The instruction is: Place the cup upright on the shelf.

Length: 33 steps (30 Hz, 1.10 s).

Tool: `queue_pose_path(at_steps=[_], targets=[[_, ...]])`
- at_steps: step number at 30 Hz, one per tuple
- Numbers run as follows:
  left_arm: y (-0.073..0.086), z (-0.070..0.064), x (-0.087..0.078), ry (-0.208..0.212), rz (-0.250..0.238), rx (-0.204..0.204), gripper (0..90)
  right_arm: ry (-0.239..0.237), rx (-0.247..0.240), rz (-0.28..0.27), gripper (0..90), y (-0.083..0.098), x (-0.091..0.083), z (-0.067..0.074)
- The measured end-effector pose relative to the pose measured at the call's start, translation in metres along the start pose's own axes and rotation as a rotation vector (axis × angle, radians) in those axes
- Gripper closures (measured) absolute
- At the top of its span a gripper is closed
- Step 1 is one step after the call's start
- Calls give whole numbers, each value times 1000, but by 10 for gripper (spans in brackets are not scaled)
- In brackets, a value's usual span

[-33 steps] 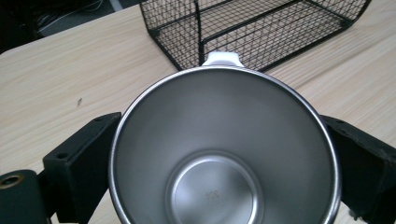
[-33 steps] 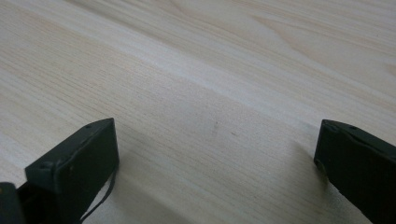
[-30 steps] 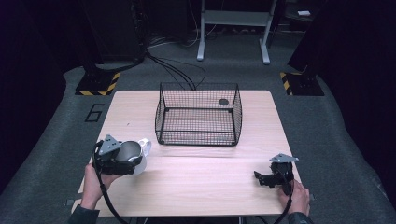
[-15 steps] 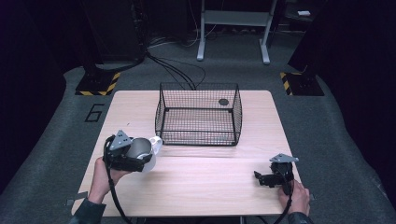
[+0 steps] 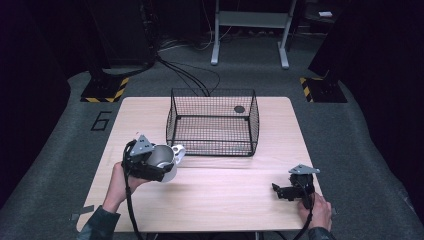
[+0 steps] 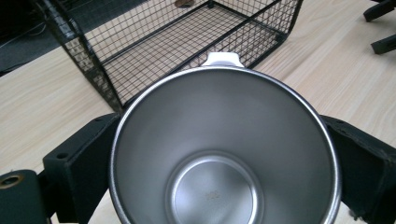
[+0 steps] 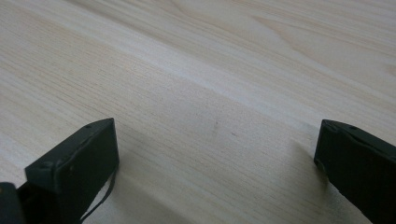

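On the left, our left gripper (image 5: 159, 165) has its fingers (image 6: 74, 163) clamped on the steel cup (image 6: 224, 154), held above the desk (image 5: 220, 200) just short of the wire basket (image 5: 212, 122). Picking up looks done; we judge the drop into the basket remains. Our right gripper (image 5: 286, 191) rests on the desk, fingers spread, holding nothing.
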<state>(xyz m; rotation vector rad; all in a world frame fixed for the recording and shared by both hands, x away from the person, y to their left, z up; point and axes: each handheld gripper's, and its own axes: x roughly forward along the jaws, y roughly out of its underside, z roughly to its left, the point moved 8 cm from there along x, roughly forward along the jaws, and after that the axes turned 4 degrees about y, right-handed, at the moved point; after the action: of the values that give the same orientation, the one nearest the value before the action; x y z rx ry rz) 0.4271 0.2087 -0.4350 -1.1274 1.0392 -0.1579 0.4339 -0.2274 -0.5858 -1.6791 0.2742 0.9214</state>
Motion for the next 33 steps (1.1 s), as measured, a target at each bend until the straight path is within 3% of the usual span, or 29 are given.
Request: queue_pose_path(at_steps=[5, 14, 33], targets=[[-6, -6, 4, 30, 1, -4, 60, 0, 4, 1, 0, 0, 0, 0], [-28, -14, 16, 77, -2, 40, 60, 0, 3, 0, 0, 0, 0, 0], [-66, -23, 35, 122, -18, 93, 60, 0, 7, 2, 0, 0, 0, 1]])
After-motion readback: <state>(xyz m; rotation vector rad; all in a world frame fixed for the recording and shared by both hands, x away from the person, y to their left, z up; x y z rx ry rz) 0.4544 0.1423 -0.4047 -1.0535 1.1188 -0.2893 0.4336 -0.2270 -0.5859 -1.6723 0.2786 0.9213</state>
